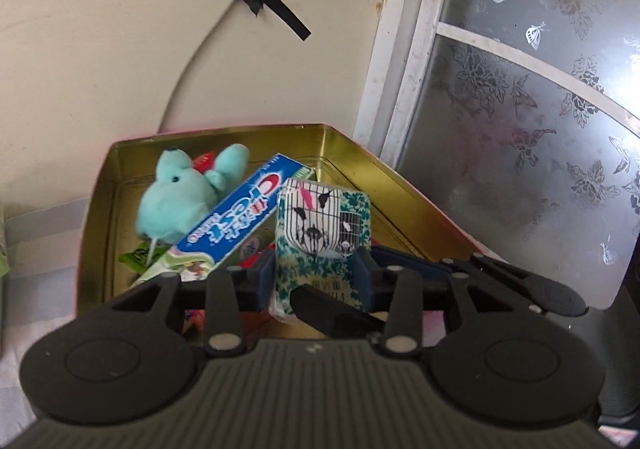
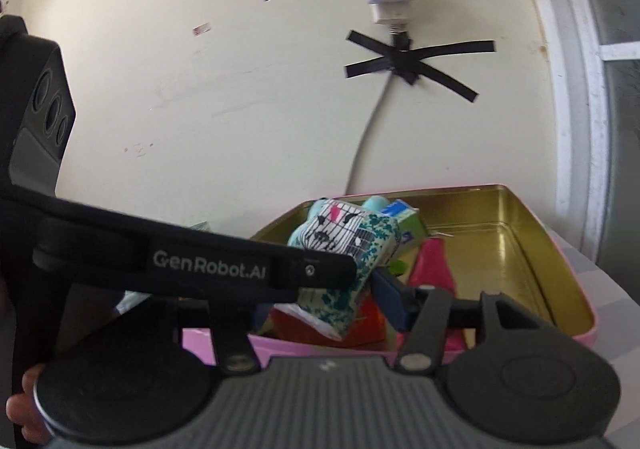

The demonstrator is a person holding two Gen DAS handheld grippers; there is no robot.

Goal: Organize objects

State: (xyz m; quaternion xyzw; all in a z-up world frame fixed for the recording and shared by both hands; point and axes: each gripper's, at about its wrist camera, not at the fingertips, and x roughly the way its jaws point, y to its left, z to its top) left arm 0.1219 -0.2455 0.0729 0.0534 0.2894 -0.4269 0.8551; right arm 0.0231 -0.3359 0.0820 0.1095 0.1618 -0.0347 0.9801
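The left tongs (image 1: 320,273) grip the tissue pack (image 1: 322,225) above the tin box (image 1: 360,153); the right tongs (image 2: 340,301), seemingly not pressing, stand around its lower end. A loose grip could drop it onto the toothpaste box (image 1: 240,209).

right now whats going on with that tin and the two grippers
A person holds a gripper in each hand over a gold-lined pink metal tin against the wall. The left gripper is shut on a small green-and-white floral tissue pack, holding it above the tin. The right gripper sits beside the same pack; whether it presses the pack is unclear. Already inside the tin lie a turquoise plush toy and a blue toothpaste box.
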